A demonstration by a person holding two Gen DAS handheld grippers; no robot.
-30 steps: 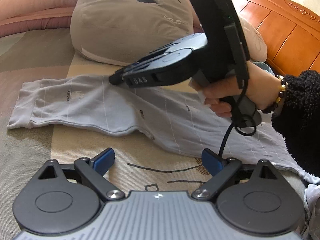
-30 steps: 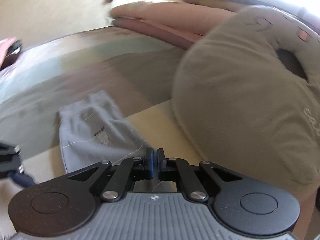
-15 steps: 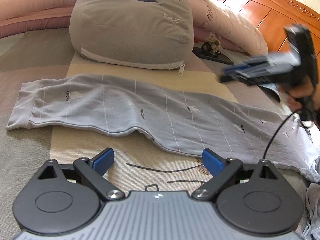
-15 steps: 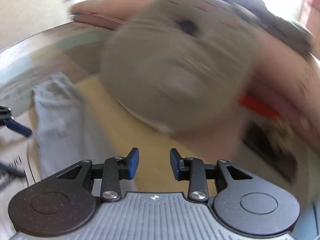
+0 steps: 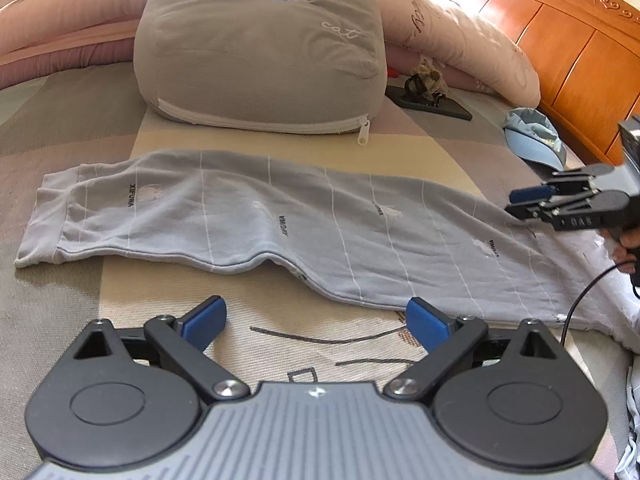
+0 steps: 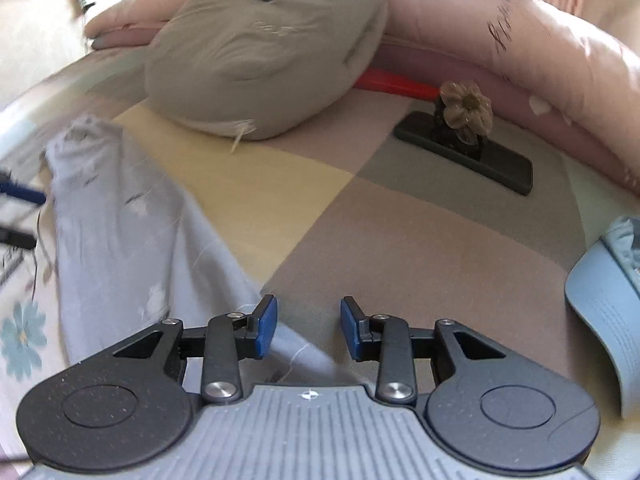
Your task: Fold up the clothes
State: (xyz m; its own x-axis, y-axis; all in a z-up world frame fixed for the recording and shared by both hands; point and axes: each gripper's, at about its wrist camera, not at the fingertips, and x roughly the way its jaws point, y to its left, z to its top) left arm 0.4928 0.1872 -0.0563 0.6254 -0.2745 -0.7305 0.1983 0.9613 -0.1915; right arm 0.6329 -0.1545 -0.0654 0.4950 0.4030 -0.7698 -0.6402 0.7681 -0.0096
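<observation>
Lying stretched across the patchwork bedspread (image 5: pixel 120 148), the long pale grey-blue garment with thin white stripes (image 5: pixel 304 224) runs from left to right just ahead of the left gripper (image 5: pixel 316 320). That gripper hovers with its blue-padded jaws spread wide and empty, the garment's near hem just beyond the fingertips, not touched. The right gripper (image 6: pixel 308 328) sits at the garment's far right end; its jaws are parted with nothing between them, and the cloth's edge passes under the left finger. From the left wrist camera the same tool appears at the right edge, above the fabric's upper border, gripped by a hand (image 5: pixel 626 246).

The garment is a narrow, doubled length of soft knit, fairly flat, with a rippled lower hem that dips near the middle. Small dark lettering and faint white patches repeat along it. Its left end is squared off with a stitched band.

Behind it rests a grey cushion with a centre hole and a white zip (image 5: pixel 256 48), then a pink bolster (image 5: pixel 460 32). A dark phone with a flower-shaped holder (image 6: pixel 464 144) and a light blue cap (image 6: pixel 600 312) lie well apart from the cloth.
</observation>
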